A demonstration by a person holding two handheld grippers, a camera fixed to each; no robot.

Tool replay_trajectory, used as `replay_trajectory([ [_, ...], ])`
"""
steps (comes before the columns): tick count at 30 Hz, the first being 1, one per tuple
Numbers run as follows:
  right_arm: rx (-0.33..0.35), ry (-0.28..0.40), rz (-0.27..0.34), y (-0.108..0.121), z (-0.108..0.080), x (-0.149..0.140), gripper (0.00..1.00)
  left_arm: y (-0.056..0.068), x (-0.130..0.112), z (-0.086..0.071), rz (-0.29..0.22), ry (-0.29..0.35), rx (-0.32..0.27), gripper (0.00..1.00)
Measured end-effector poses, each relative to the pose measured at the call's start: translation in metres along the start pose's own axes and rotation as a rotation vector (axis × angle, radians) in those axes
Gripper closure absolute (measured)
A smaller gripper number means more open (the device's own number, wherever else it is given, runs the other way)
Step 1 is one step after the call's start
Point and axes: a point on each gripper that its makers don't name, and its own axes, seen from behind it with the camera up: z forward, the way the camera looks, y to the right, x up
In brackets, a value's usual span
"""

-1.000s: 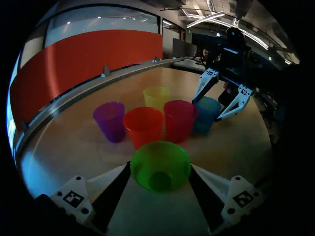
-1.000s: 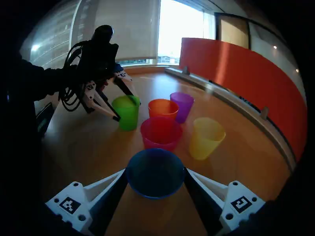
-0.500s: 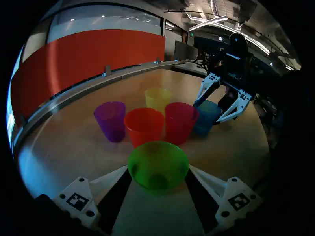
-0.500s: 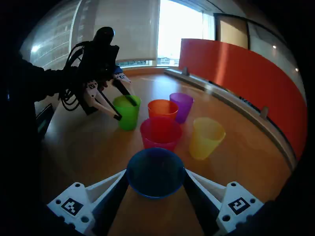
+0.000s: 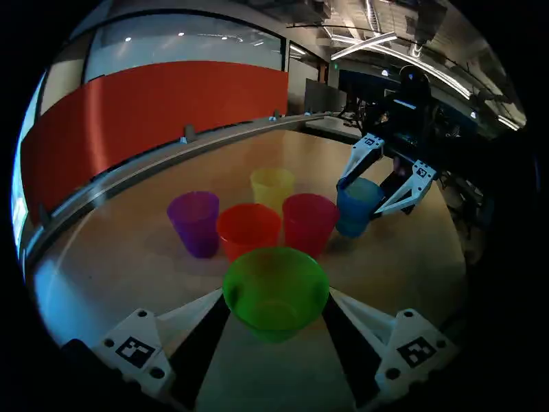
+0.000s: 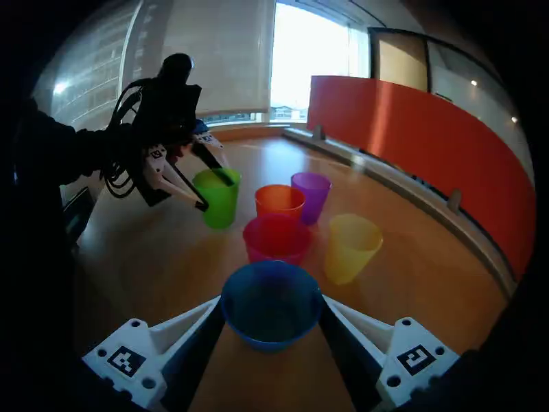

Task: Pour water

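So, the left gripper (image 5: 276,296) is clamped on a green cup (image 5: 276,285), one finger on each side of it, upright with its mouth up. The right gripper (image 6: 271,305) grips a blue cup (image 6: 272,299) the same way. We cannot tell if either holds water.

Between the two held cups stands a cluster on the table (image 5: 412,261): purple cup (image 5: 194,221), orange cup (image 5: 248,229), red cup (image 5: 309,221) and yellow cup (image 5: 272,187), all upright and close together. From the left gripper the orange cup is nearest, straight ahead. From the right gripper the red cup is nearest.

We judge pouring not yet begun. Whichever cup tips must clear those rims. Open tabletop lies on both flanks, and the railed edge by the orange panel (image 5: 137,110) is well apart.
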Motion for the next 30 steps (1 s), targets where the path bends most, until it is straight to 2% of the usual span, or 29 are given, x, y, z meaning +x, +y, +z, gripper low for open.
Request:
replay_trajectory([
  [14, -0.072, 0.107, 0.023, 0.009, -0.043, 0.048, 0.08, 0.016, 0.05, -0.035, 0.037, 0.108, 0.057, 0.13],
  [26, -0.116, 0.19, 0.029, 0.007, -0.076, 0.081, 0.08, 0.021, 0.089, -0.066, 0.021, 0.209, 0.1, 0.13],
  [30, -0.128, 0.223, 0.039, 0.007, -0.082, 0.091, 0.08, 0.024, 0.1, -0.073, 0.032, 0.242, 0.11, 0.14],
])
